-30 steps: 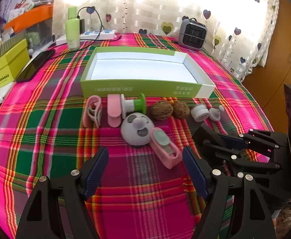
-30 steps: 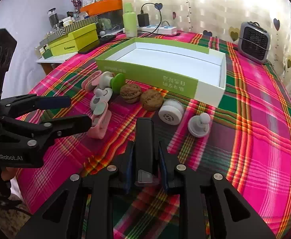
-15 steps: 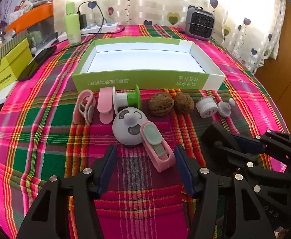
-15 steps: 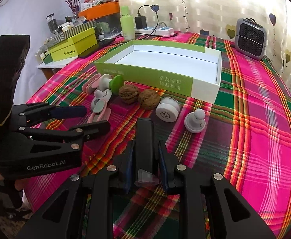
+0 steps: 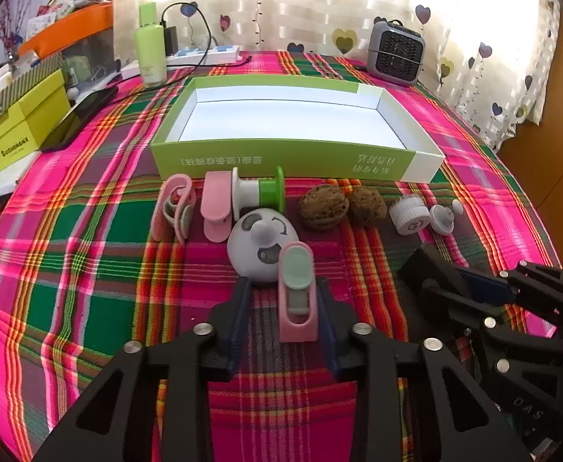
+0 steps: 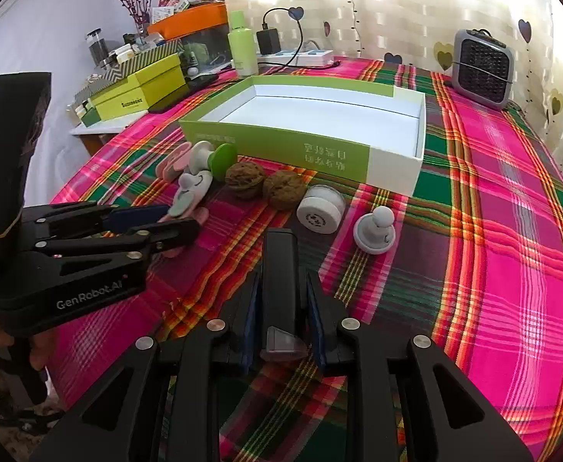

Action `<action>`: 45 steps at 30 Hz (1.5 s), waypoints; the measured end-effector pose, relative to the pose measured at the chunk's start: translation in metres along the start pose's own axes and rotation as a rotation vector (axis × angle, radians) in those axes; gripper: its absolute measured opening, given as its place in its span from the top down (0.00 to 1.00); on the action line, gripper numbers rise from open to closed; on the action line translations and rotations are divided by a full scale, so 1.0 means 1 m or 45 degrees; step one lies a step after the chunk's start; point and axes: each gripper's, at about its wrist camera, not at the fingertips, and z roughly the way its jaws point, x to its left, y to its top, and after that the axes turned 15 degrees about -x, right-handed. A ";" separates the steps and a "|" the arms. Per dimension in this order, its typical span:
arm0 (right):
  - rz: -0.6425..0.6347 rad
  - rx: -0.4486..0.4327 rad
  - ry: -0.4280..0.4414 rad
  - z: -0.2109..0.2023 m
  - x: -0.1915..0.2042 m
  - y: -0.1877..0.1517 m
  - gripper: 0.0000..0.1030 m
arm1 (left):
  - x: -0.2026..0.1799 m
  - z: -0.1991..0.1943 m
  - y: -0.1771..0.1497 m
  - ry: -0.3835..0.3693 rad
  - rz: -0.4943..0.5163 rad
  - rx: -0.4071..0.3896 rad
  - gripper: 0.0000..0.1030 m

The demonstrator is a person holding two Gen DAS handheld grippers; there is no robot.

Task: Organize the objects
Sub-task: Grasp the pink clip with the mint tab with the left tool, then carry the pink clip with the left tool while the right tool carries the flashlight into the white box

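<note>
A pink clip with a mint pad (image 5: 297, 288) lies on the plaid cloth between the fingers of my left gripper (image 5: 284, 288). Its jaws are closing, with a strip of cloth still showing left of the clip. The clip's far end rests against a white round face toy (image 5: 258, 238). My right gripper (image 6: 284, 281) is shut on a black block (image 6: 279, 269). Beyond, in a row, lie two more pink clips (image 5: 173, 208), a white-and-green spool (image 5: 260, 192), two walnuts (image 5: 324, 208), a white cap (image 5: 410, 215) and a white knob (image 5: 443, 217). The open green-and-white box (image 5: 281, 159) behind them is empty.
A grey heater (image 5: 397, 54) stands at the back right, a green bottle (image 5: 149, 44) and power strip (image 5: 208, 55) at the back left. A dark phone (image 5: 77, 119) and yellow-green boxes (image 5: 15, 131) sit along the left edge.
My left gripper's fingers have come in from wide apart to close around the pink clip, and the gripper has edged forward. The right gripper has stayed put with the black block.
</note>
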 end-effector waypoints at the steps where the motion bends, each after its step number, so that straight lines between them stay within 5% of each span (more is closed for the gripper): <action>1: -0.004 0.000 -0.006 0.000 0.001 0.000 0.76 | 0.000 -0.001 0.000 -0.001 0.010 0.000 0.75; 13: 0.025 0.003 -0.057 -0.006 0.010 -0.006 0.76 | 0.002 -0.009 -0.008 -0.033 0.119 0.010 0.79; 26: 0.093 -0.022 -0.113 -0.005 0.011 -0.007 0.76 | 0.000 -0.002 -0.005 -0.032 0.130 -0.028 0.70; 33: 0.078 -0.026 -0.145 -0.005 0.015 -0.008 0.76 | 0.003 -0.003 -0.004 -0.015 0.113 -0.038 0.85; 45: 0.075 -0.036 -0.215 -0.005 0.021 -0.009 0.76 | 0.010 -0.006 -0.008 -0.061 0.095 -0.039 0.85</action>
